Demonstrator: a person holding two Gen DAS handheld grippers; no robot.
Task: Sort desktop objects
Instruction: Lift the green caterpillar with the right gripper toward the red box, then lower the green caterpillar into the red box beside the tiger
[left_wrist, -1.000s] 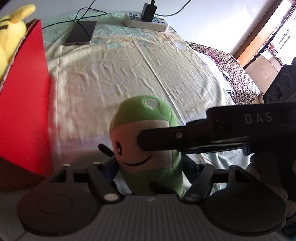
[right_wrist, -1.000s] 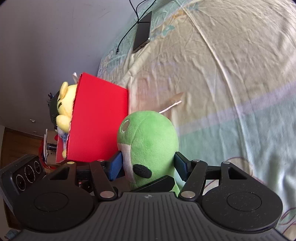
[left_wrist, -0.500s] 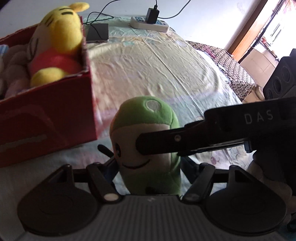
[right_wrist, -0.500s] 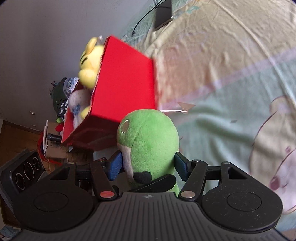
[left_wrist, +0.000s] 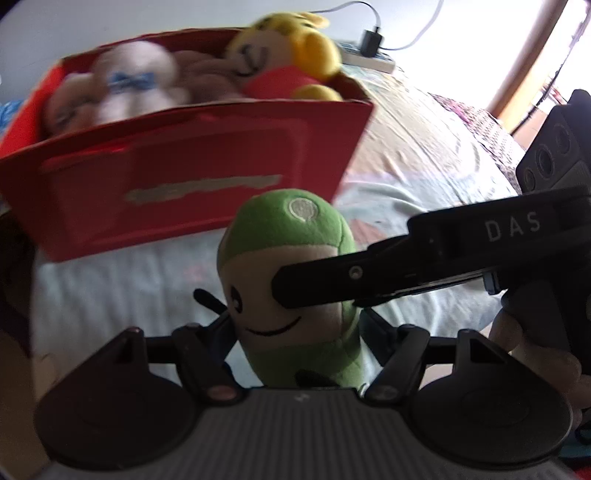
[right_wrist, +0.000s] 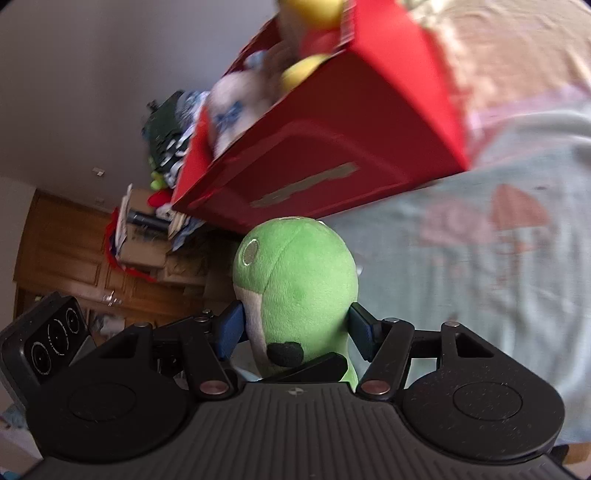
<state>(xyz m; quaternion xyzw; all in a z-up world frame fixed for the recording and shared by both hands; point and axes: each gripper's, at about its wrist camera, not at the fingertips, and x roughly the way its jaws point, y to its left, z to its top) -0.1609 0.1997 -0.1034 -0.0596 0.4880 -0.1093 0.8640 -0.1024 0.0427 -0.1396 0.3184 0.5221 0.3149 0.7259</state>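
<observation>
Carry step: green plush toy aloft, short of the red box.
My left gripper and right gripper both clench the toy (box already holds other plushes); next it needs lifting over the rim, then release.

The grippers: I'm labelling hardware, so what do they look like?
Both are black, with ribbed grey bodies and round discs either side. The right gripper has blue finger pads; its arm reads "DAS" in white. The left gripper has dark linkages.
</observation>
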